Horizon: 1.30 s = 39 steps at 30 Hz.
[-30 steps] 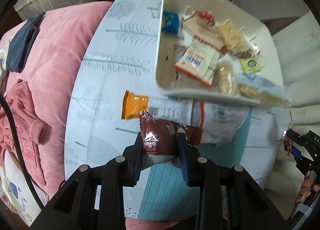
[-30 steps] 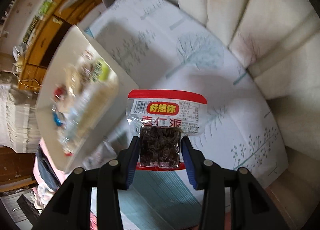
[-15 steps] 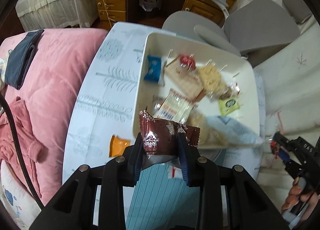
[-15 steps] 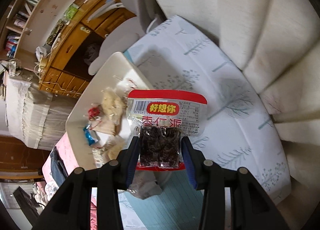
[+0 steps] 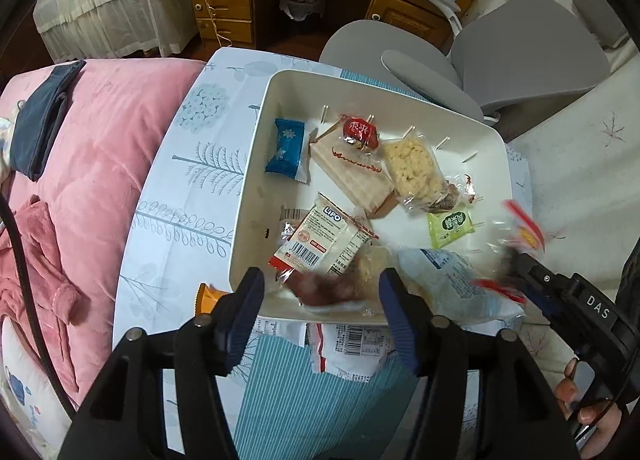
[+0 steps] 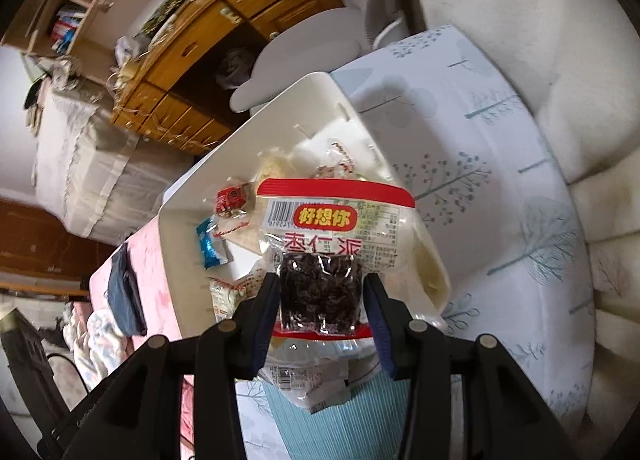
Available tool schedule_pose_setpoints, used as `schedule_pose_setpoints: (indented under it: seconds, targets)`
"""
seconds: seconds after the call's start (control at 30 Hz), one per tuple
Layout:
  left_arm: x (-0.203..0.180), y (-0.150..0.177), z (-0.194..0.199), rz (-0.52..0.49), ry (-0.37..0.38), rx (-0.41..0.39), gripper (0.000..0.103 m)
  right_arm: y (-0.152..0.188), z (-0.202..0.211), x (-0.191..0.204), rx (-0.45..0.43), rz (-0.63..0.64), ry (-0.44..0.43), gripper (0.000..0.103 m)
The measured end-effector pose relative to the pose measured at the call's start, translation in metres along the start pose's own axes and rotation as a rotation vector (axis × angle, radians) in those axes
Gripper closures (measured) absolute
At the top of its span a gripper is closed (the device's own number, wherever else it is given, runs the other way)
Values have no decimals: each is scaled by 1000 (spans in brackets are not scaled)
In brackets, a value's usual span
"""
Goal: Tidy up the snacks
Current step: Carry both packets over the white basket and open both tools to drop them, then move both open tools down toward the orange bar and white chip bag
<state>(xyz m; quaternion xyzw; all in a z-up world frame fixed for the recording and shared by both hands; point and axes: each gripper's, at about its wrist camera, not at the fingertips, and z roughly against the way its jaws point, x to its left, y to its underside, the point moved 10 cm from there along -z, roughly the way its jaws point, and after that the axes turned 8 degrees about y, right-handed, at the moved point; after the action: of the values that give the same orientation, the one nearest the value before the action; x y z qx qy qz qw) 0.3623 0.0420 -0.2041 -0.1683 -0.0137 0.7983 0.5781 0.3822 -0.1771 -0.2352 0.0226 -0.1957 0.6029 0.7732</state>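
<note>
Now left tool [image 5: 320,300] opening, maroon packet [image 5: 326,292] blurred above tray rim [image 5: 248,196].

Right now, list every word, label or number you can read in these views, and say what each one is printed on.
"LiPO": white snack pack in the tray.
"DAS": body of the right tongs.
"好想你": yellow oval on the red-edged date snack pack gripped by the right tongs.
Large red characters below it: seen reversed, not readable.
Green sachet and red candy: characters blurred.
Barcode digits and fine print: too small.
</note>
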Motion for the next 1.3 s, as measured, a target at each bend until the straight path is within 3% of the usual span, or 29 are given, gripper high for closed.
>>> schedule_pose_setpoints:
  seconds: [0.37, 0.73, 1.0, 1.1, 1.3]
  targets:
    - [1, 20, 13, -61, 69, -34, 44, 20, 19, -6, -57, 4, -63, 59]
    - [3, 53, 48, -285, 141, -55, 44, 95, 50, -21, -134, -149, -64, 59]
    - [41, 79, 70, -474, 107, -89, 44, 157, 33, -19, -129, -267, -63, 59]
    - [54, 86, 73, -515, 118, -96, 44, 176, 25, -15, -128, -285, -54, 52]
    - [73, 96, 68, -616, 127, -103, 44, 198, 14, -4, -156, -278, -35, 48]
